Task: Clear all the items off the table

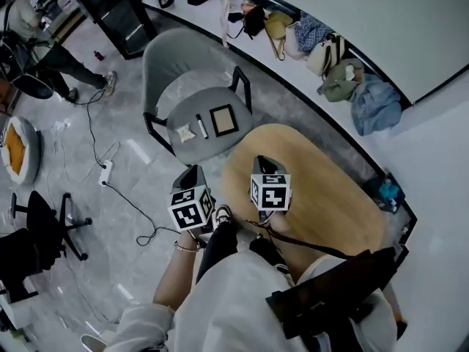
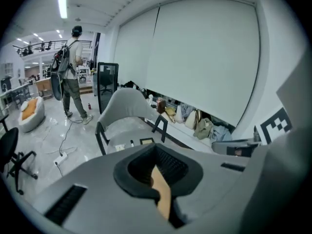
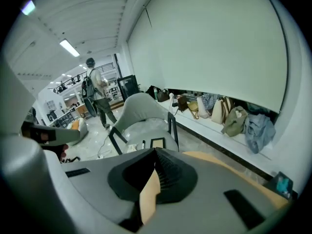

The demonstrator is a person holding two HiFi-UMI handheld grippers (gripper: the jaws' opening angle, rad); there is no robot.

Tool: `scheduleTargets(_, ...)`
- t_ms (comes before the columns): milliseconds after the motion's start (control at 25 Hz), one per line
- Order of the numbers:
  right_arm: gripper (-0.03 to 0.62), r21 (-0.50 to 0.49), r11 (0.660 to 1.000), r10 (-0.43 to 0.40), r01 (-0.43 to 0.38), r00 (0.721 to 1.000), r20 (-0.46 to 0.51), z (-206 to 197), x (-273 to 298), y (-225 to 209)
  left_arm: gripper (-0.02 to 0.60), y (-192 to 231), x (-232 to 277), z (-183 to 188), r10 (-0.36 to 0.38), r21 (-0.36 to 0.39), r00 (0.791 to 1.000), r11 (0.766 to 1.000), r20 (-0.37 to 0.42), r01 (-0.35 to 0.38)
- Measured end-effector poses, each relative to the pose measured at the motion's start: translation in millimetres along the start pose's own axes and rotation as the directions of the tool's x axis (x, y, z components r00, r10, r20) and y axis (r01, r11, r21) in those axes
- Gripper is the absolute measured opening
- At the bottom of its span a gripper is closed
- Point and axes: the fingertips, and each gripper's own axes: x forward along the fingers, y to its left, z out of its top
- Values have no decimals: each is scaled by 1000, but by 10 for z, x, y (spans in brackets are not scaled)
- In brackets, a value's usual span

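The oval wooden table (image 1: 330,196) has a bare top in the head view. A dark picture frame (image 1: 223,119), a black pen (image 1: 201,125) and a white packet (image 1: 185,132) lie on the seat of the grey chair (image 1: 183,72) past the table's left end. My left gripper (image 1: 192,173) hangs just off the table's left edge, jaws shut with nothing between them. My right gripper (image 1: 264,163) is over the table's near left part, also shut and empty. Both gripper views look over the shut jaws toward the chair (image 2: 124,106) and the frame (image 3: 158,143).
Several bags and clothes (image 1: 322,57) line the ledge along the wall behind the table. A person (image 1: 44,57) stands at the far left. A cable and power strip (image 1: 106,173) lie on the floor, near a black office chair (image 1: 44,226) and an orange cushion (image 1: 15,149).
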Motion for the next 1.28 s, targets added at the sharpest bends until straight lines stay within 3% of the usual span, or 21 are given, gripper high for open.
scheduleTargets(240, 25, -115, 992, 59, -53, 997, 47, 206, -581, -117, 3, -326, -583, 73, 41, -42, 995, 998, 90, -37)
scheduleTargets(400, 25, -138, 988, 78, -66, 993, 83, 355, -787, -62, 3, -393, -750, 77, 30, -3, 993, 1000, 111, -30)
scheduleTargets(720, 23, -171, 981, 114, -94, 987, 111, 637, -853, 278, 3, -101, -875, 230, 44, -5, 990, 999, 136, -44)
scheduleTargets(1280, 23, -213, 971, 128, -109, 988, 81, 546, -795, 570, 3, 109, -961, 224, 63, -45, 986, 997, 155, -57)
